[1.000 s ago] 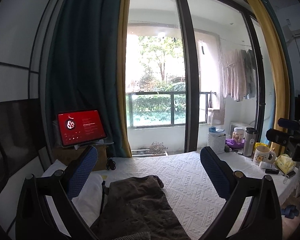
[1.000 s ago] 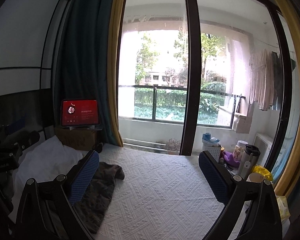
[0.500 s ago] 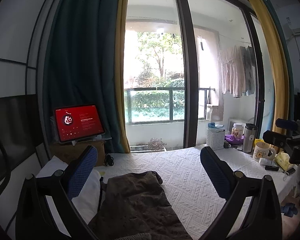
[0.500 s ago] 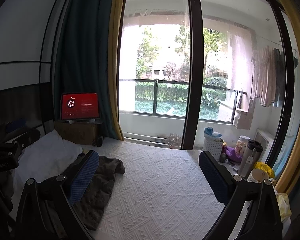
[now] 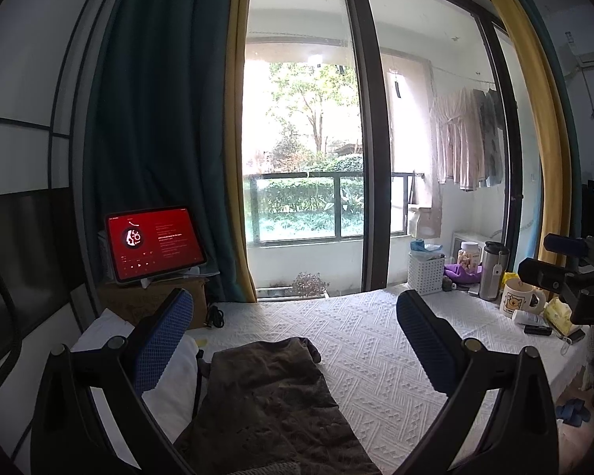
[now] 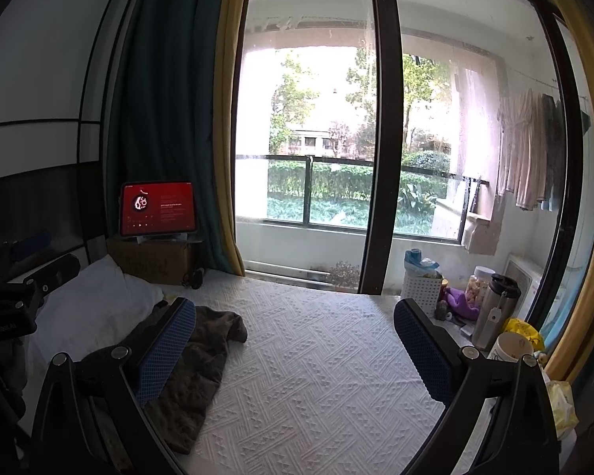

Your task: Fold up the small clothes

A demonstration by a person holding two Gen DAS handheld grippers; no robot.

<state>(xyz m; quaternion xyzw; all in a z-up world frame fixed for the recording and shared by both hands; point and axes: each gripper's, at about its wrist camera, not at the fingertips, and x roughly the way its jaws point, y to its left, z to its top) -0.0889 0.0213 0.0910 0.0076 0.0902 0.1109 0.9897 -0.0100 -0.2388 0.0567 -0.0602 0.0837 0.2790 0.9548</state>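
A white bedspread [image 5: 360,340] quilted in raised zigzag and diamond patterns covers the flat surface below tall dark-framed glass doors [image 6: 380,126], which are flanked by heavy teal-and-mustard curtains [image 5: 170,118]. On the bedspread's left part lies the dark brown-grey knitted garment [image 5: 269,399], soft and rumpled, one floppy corner curling toward the doors; a smooth white pillow [image 6: 87,308] sits just beside it at the bedspread's left edge. Behind the pillow, a flat rectangular tablet with a glowing red screen [image 5: 154,243] leans on a brown cardboard box [image 6: 150,261]. At the bedspread's right edge stand a white perforated plastic basket [image 5: 425,273], a brushed-steel cylindrical tumbler [image 5: 493,269] and a cream ceramic mug [image 5: 518,299]. The left gripper [image 5: 293,332] hangs above the garment, its blue mesh-textured pads spread wide, gripping nothing. The right gripper [image 6: 295,336] hangs over bare bedspread, likewise spread and empty, its left pad [image 6: 166,350] in front of the garment's edge.
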